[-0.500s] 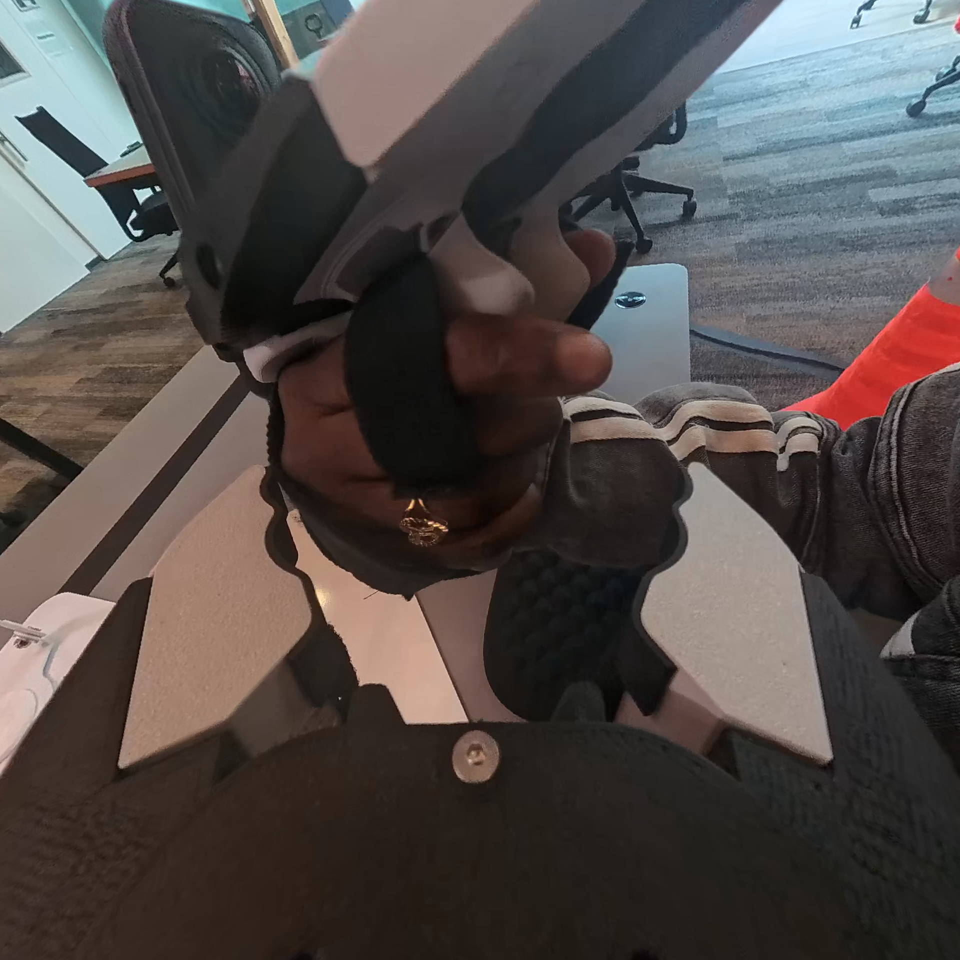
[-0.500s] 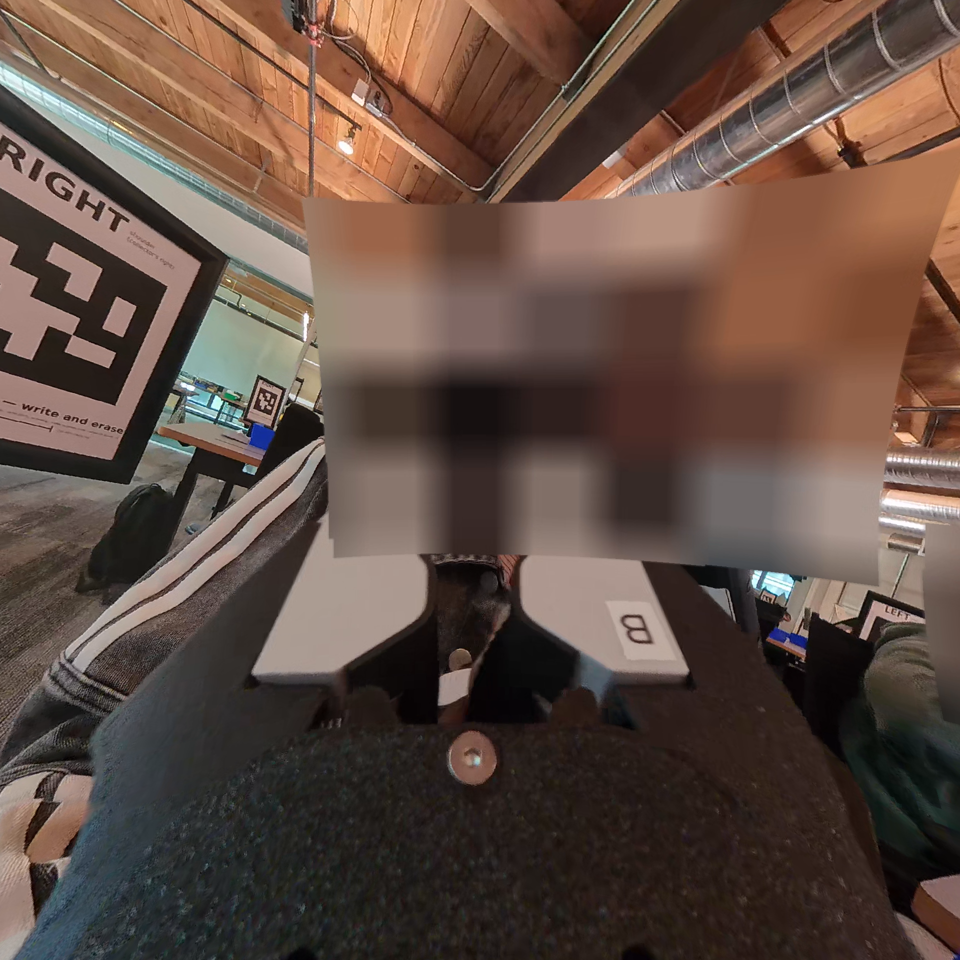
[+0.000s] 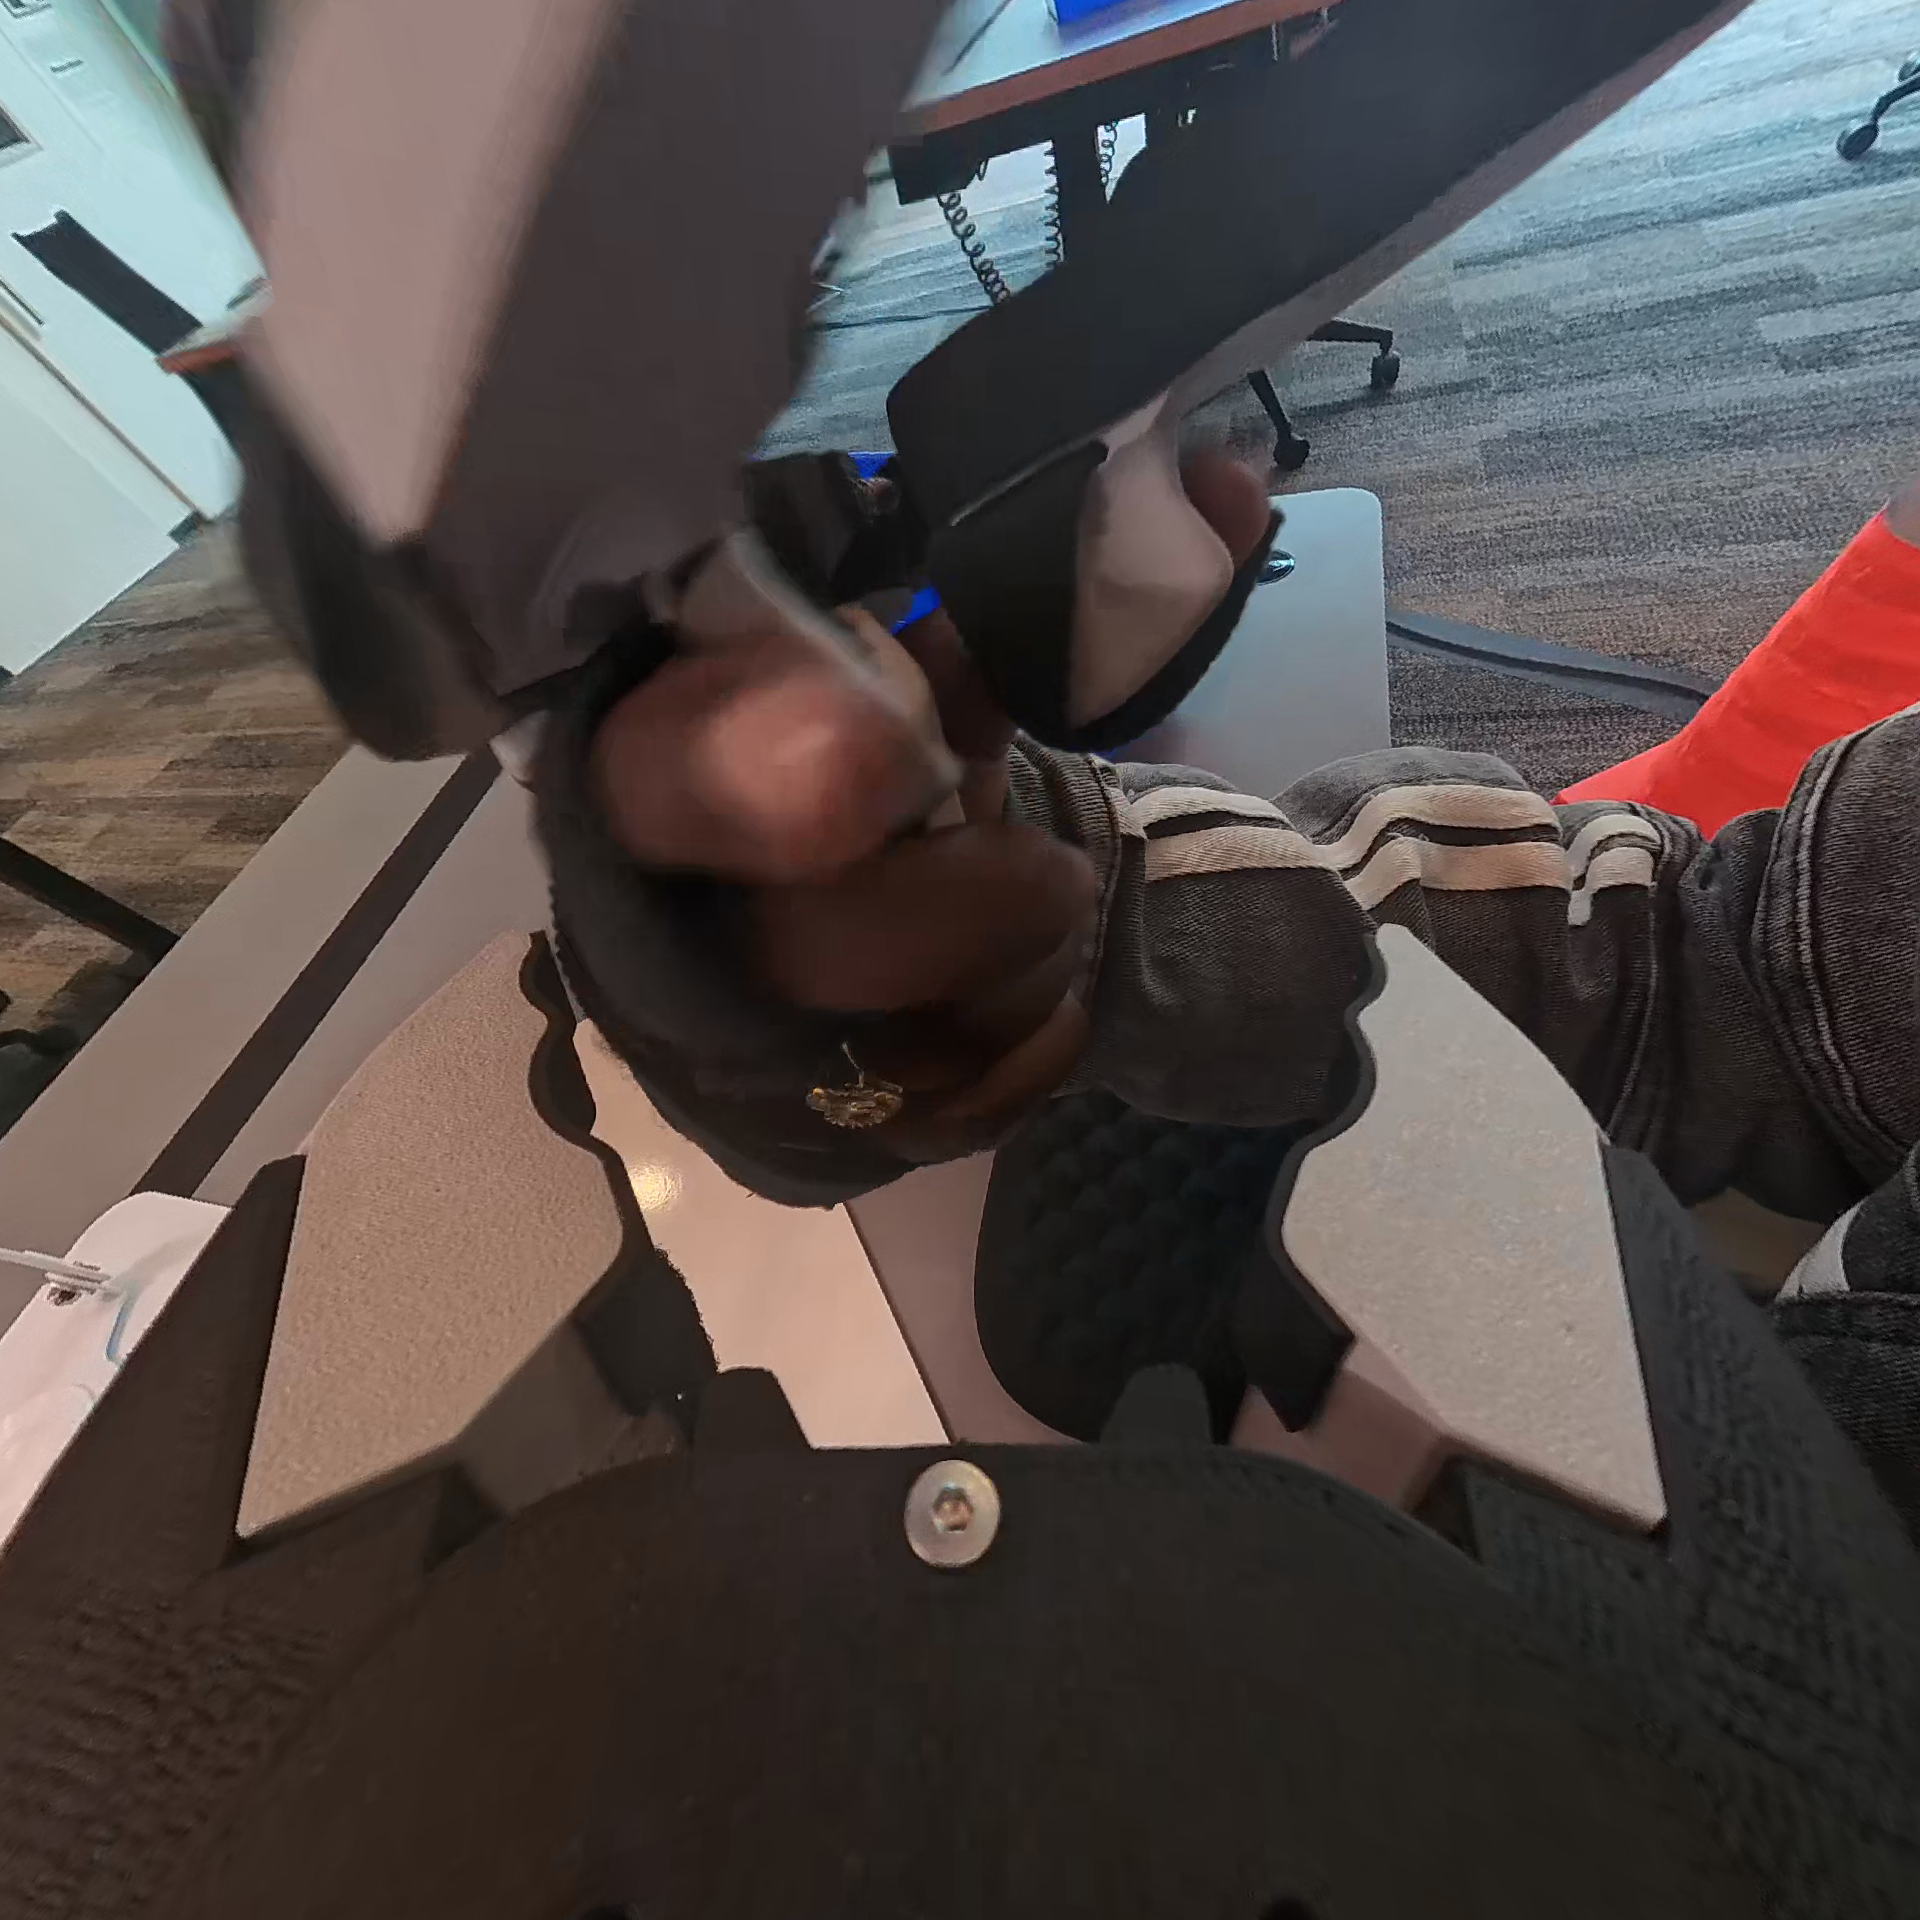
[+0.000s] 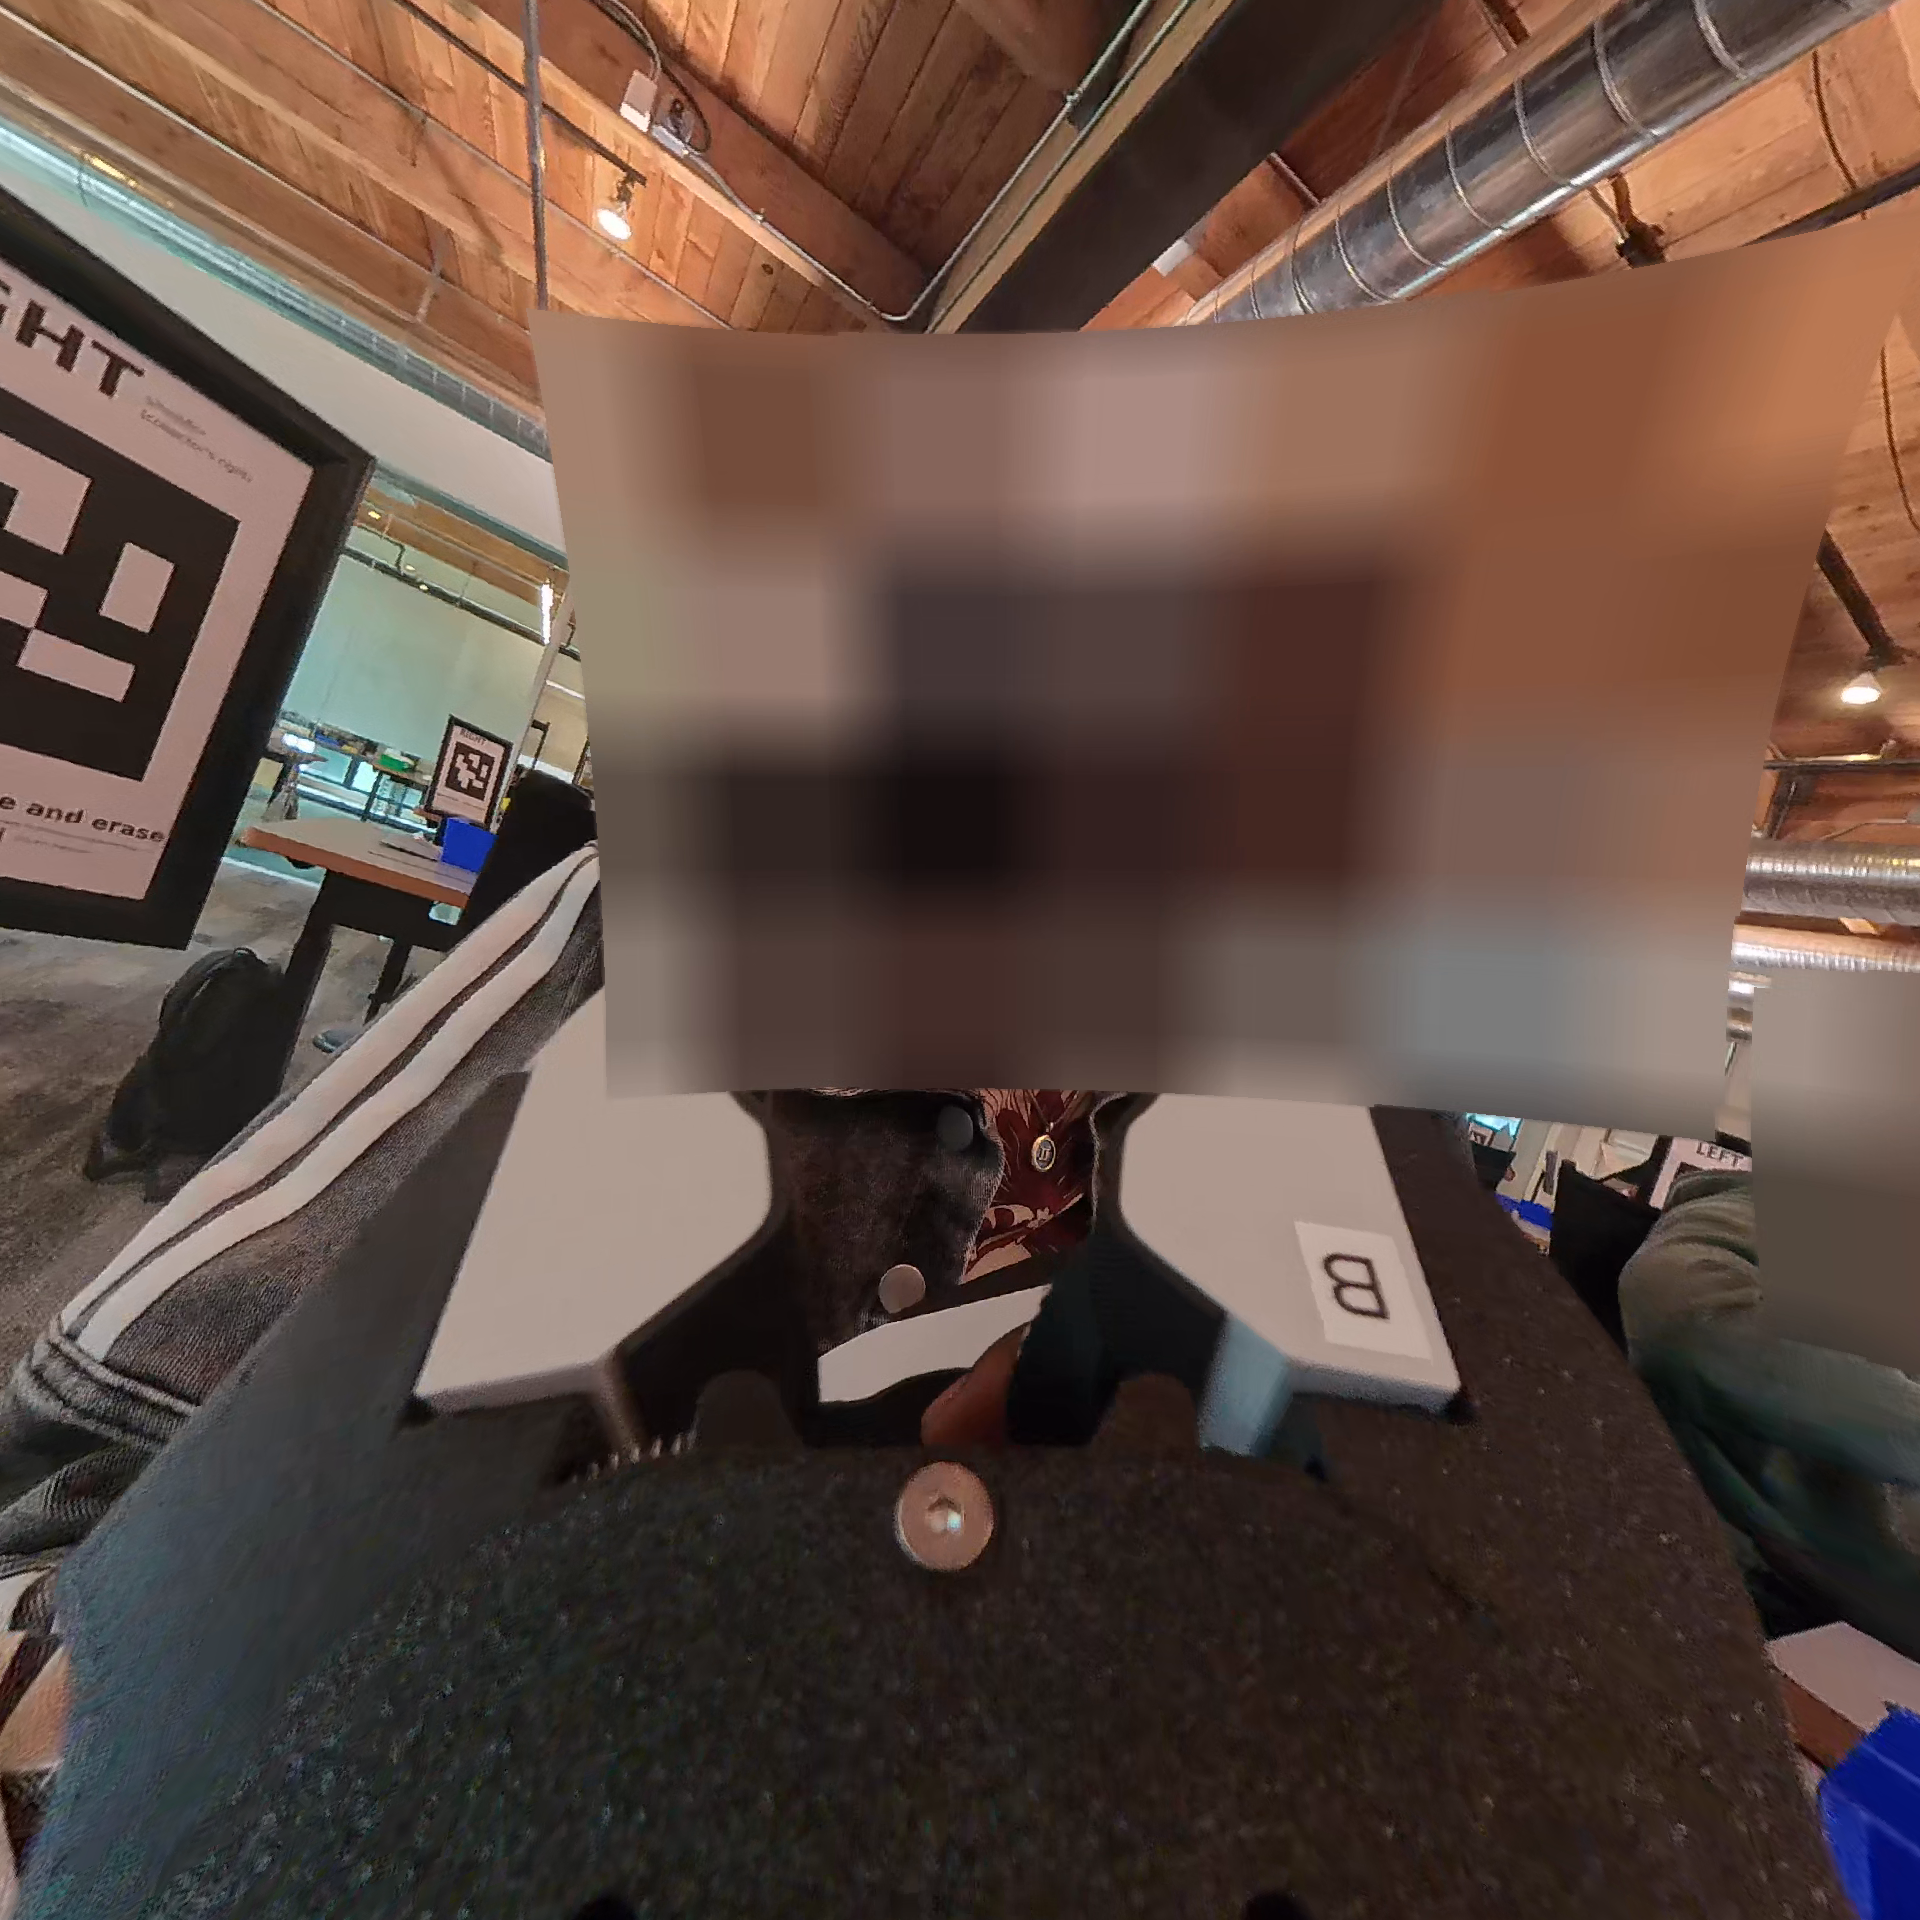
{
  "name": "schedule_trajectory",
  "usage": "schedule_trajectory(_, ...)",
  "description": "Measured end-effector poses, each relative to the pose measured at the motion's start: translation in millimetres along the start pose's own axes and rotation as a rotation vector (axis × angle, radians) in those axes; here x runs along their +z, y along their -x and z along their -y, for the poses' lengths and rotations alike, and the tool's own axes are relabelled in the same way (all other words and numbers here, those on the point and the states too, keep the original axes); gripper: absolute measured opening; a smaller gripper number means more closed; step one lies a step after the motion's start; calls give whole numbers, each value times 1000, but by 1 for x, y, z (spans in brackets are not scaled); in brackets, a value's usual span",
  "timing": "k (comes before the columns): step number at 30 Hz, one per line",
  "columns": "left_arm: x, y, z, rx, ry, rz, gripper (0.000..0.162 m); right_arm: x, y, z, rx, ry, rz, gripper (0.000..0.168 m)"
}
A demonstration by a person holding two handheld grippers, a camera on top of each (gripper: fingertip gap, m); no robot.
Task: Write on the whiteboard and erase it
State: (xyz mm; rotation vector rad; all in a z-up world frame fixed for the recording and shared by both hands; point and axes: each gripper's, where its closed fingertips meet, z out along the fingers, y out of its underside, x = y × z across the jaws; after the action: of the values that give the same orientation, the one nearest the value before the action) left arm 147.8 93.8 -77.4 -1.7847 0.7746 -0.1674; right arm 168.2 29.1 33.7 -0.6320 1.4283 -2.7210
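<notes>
My left gripper (image 3: 956, 1122) is open, with its two pale fingers (image 3: 436, 1226) spread wide above a grey table (image 3: 312, 914). Nothing is between them. Just beyond them a person's hand (image 3: 831, 852) in a black strap holds my right gripper (image 3: 582, 312), which is blurred and tilted overhead. A glossy white panel (image 3: 748, 1309) lies on the table below; I cannot tell whether it is the whiteboard. In the right wrist view my right gripper (image 4: 945, 1195) is open and empty, pointing up at the person's jacket (image 4: 862, 1226). No marker or eraser shows.
A white device with a cable (image 3: 73, 1382) sits at the table's left edge. An orange-red object (image 3: 1808, 665) is at the right. A striped grey sleeve (image 3: 1403, 862) crosses the table. A framed black-and-white marker sign (image 4: 125, 623), desks, a backpack (image 4: 197, 1049) and a blue bin (image 4: 1870, 1797) are around. The tips of one gripper are about 11 cm away from the tips of the other.
My right gripper's jaws have opened wider. Seen from the left wrist, the hand and right gripper have swung and tilted and are now blurred. My left gripper stays open.
</notes>
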Motion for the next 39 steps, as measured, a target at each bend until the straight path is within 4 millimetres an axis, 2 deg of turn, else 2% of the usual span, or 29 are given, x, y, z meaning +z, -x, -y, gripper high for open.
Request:
schedule_trajectory(2, 0, 0, 0, -5, -2, -2, 136, 0, 2, -1, -14, 4, 3, 52)
schedule_trajectory(4, 0, 0, 0, -7, -2, -2, 137, -1, 4, -1, -10, 4, 24, 22)
schedule_trajectory(5, 0, 0, 0, -6, -1, -2, 137, -2, 4, 0, 5, 2, 34, 12)
schedule_trajectory(8, 0, 0, 0, -10, -4, -6, 137, -3, 1, -3, 7, 20, 15, 0)
schedule_trajectory(16, -4, 4, -2, -47, -24, -16, 137, 3, -8, -13, -33, 89, -62, 0)
schedule_trajectory(18, -8, 7, -2, -66, -41, -20, 137, 2, -15, -12, -31, 100, -128, 0)
schedule_trajectory(19, -10, 8, -3, -76, -52, -25, 137, 1, -20, -14, -35, 114, -175, 11)
schedule_trajectory(20, -14, 9, -4, -86, -67, -29, 137, -1, -24, -14, -41, 126, -220, 31)
schedule_trajectory(21, -18, 11, -4, -97, -78, -29, 137, -3, -29, -14, -47, 134, -280, 55)
schedule_trajectory(22, -22, 14, -5, -108, -88, -25, 137, -5, -34, -14, -63, 146, -342, 68)
schedule_trajectory(24, -32, 22, -8, -125, -108, -10, 138, -12, -45, -15, -95, 183, -483, 79)
schedule_trajectory(25, -37, 26, -10, -134, -118, -2, 138, -17, -51, -14, -128, 204, -570, 69)
schedule_trajectory(26, -42, 31, -12, -144, -128, 8, 138, -27, -61, -9, -189, 213, -698, 43)
schedule_trajectory(27, -47, 36, -15, -156, -138, 19, 139, -41, -71, 0, -278, 220, -856, 0)
schedule_trajectory(28, -54, 43, -17, -172, -148, 34, 139, -53, -76, 5, -348, 243, -986, 0)
schedule_trajectory(31, -72, 64, -26, -213, -187, 100, 139, -82, -85, 2, -464, 420, -1330, 0)
schedule_trajectory(32, -78, 72, -29, -227, -206, 130, 138, -98, -87, 3, -523, 482, -1483, 3)
schedule_trajectory(33, -85, 81, -34, -243, -232, 166, 137, -113, -86, 5, -587, 541, -1630, 17)
schedule_trajectory(35, -101, 99, -40, -285, -322, 253, 114, -139, -79, 3, -684, 674, -1863, 71)
schedule_trajectory(36, -112, 108, -43, -305, -384, 302, 87, -151, -75, -2, -694, 754, -1954, 90)
schedule_trajectory(38, -137, 130, -55, -325, -459, 477, 0, -173, -64, -9, -691, 851, -2139, 121)
schedule_trajectory(39, -146, 138, -65, -322, -443, 567, 0, -181, -58, -10, -696, 865, -2221, 129)
